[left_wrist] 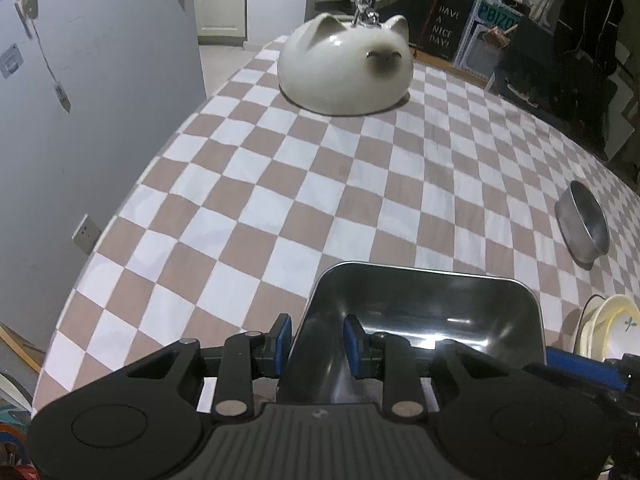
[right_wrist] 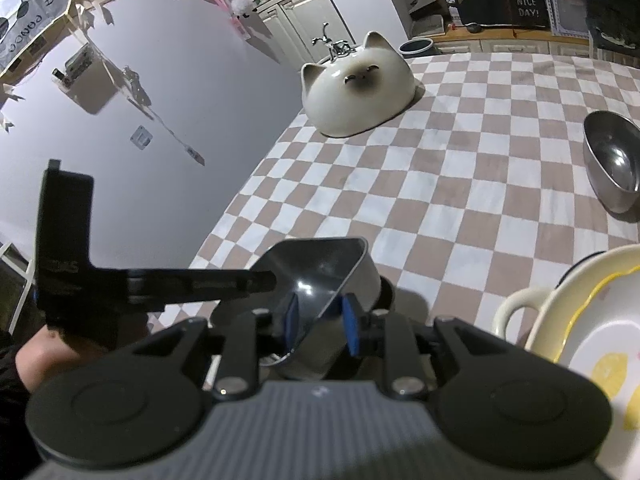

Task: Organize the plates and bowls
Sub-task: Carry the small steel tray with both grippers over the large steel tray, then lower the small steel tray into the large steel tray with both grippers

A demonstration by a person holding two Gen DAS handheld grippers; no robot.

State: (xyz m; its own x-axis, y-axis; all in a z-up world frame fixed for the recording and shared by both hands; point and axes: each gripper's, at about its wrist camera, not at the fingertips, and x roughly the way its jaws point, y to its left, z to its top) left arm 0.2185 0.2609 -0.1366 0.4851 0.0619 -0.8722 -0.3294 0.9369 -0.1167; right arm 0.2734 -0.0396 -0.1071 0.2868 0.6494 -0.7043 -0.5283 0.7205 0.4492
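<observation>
A rectangular steel tray [left_wrist: 424, 320] sits near the table's front edge. My left gripper [left_wrist: 316, 344] straddles its left wall, pads on either side. My right gripper [right_wrist: 320, 330] straddles another corner of the same tray [right_wrist: 320, 268]. A white cat-shaped bowl [left_wrist: 346, 68] lies upside down at the far end, also in the right wrist view [right_wrist: 358, 92]. A round steel bowl [left_wrist: 584, 224] stands at the right, also in the right wrist view [right_wrist: 612, 164]. Cream and yellow-rimmed plates [right_wrist: 588, 320] are stacked at the near right, also in the left wrist view [left_wrist: 608, 328].
The table has a brown and white checked cloth [left_wrist: 320, 184]. A grey wall [left_wrist: 80, 120] runs close along its left edge. The left gripper's body [right_wrist: 80, 264] shows in the right wrist view. A tap [right_wrist: 332, 46] stands behind the cat bowl.
</observation>
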